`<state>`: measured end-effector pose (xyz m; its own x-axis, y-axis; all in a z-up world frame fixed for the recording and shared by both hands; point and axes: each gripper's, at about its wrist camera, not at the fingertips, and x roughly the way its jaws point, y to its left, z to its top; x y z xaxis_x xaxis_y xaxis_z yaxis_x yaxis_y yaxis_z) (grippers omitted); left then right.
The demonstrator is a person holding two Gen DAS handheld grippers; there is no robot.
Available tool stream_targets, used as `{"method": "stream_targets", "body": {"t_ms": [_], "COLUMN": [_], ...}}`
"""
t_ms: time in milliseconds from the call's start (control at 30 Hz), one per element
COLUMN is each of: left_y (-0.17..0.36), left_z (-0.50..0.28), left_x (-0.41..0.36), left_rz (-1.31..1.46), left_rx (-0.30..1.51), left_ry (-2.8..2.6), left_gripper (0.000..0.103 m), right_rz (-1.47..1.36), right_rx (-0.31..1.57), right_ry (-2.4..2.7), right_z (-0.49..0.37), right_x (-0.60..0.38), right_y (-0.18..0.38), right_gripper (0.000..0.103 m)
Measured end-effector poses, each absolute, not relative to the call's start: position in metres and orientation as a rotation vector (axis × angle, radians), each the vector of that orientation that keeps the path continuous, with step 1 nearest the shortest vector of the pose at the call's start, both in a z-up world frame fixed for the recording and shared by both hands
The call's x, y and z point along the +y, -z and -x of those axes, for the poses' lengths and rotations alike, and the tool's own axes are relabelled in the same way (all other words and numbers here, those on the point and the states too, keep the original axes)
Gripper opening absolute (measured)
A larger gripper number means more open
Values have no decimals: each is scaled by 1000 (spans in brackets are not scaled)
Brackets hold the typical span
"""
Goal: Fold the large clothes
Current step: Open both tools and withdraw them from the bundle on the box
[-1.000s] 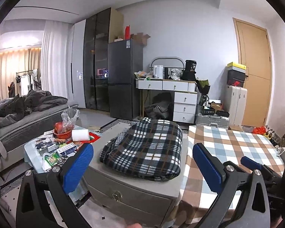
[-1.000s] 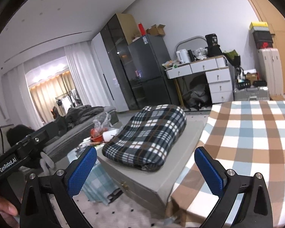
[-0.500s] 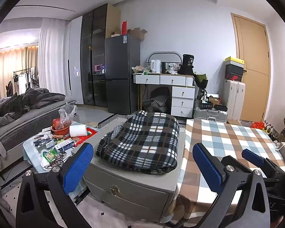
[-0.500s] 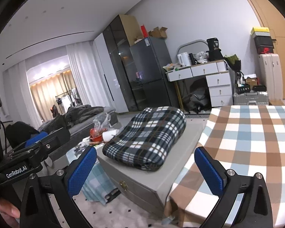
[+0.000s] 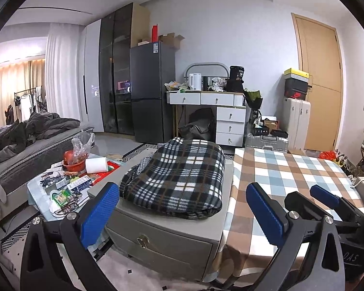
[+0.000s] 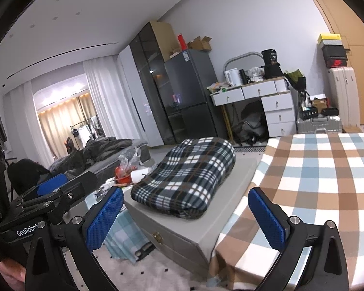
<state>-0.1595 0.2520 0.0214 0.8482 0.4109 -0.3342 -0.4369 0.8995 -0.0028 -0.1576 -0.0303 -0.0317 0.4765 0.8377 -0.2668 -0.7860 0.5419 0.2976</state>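
Folded plaid garment (image 5: 179, 177) on grey cabinet (image 5: 162, 232) — long axis pointing away, left gripper (image 5: 182, 213) and right gripper (image 6: 186, 215) wide apart, empty

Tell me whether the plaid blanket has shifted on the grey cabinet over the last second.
No. The plaid blanket lies on the same spot of the grey cabinet, its edge equally close to the checked tablecloth; only the cameras moved.

Dark fridge (image 5: 153, 89) by the wall, white kettle (image 5: 195, 81) on the drawer desk (image 5: 227, 111), pale suitcase (image 5: 296, 122) near the wooden door (image 5: 319, 82), cluttered low counter (image 5: 32, 188) beside the bed (image 5: 34, 133).
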Motion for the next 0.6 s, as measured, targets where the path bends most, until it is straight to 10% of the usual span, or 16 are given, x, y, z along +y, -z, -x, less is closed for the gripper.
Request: {"method": "stream_targets", "body": {"t_ms": [600], "left_y": [-16], "left_z": [148], "left_x": [251], "left_rz": [78], "left_rx": [372], "left_ry": [-458], "left_gripper": [102], "right_rz": [-174], "right_rx": [426], "right_ry": [-992], "right_z": [146], "right_x": [-39], "right_y": [41], "right_gripper": [103]}}
